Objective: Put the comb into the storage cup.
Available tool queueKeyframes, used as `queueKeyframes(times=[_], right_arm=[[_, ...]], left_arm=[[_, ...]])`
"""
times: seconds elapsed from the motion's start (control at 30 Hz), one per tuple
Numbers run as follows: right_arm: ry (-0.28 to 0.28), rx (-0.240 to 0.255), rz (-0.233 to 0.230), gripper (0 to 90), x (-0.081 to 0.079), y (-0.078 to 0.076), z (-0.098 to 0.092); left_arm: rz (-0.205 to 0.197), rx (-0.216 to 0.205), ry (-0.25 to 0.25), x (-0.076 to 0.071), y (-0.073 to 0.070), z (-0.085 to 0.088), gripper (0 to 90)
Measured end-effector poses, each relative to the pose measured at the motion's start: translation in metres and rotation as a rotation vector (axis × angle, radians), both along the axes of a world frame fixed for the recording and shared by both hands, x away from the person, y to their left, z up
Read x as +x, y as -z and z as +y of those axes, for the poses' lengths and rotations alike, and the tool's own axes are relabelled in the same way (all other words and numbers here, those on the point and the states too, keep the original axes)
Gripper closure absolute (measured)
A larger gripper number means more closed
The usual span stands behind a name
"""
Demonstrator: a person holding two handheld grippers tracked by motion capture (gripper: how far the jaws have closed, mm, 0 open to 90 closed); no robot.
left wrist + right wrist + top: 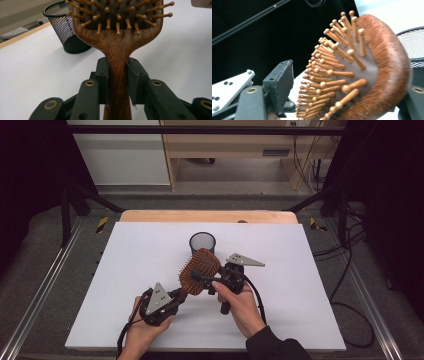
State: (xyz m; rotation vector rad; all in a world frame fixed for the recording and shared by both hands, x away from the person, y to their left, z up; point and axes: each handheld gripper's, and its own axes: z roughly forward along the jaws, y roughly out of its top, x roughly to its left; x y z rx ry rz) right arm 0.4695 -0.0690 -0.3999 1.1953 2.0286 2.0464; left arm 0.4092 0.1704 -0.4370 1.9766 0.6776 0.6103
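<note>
A wooden paddle hairbrush (202, 262) is held up over the white table top (145, 250). My left gripper (176, 297) is shut on its handle; in the left gripper view both pads clamp the narrow handle (117, 82) just below the bristled head. My right gripper (201, 277) reaches in from the right with the brush head between its jaws. In the right gripper view the left pad (280, 83) stands a little off the bristle tips, and the brush's rounded wooden back (387, 65) faces the other jaw at the lower right corner.
A black wire-mesh cup (202, 241) stands upright on the table just behind the brush, also seen as a mesh cup (65, 27) from the left gripper. Cables lie on the floor at the right. Black frame rails run along both table sides.
</note>
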Motion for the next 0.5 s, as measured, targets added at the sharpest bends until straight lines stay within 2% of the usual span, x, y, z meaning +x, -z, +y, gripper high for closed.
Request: queueKeyframes(times=[0.17,0.43,0.5], right_arm=[[0.01,0.012,0.002,37.2,0.0001,-0.0023,-0.0006],[-0.007,0.055,0.03,47.6,0.0003,-0.0071,0.0003],[-0.007,0.045,0.029,49.1,0.0007,-0.0087,0.001]], left_arm=[[-0.005,-0.013,-0.007,-0.0003,-0.0003,0.0006,73.0],[0.003,-0.03,-0.024,0.0006,0.0012,-0.0004,73.0],[0.01,-0.038,-0.024,0.0012,0.0016,-0.0009,73.0]])
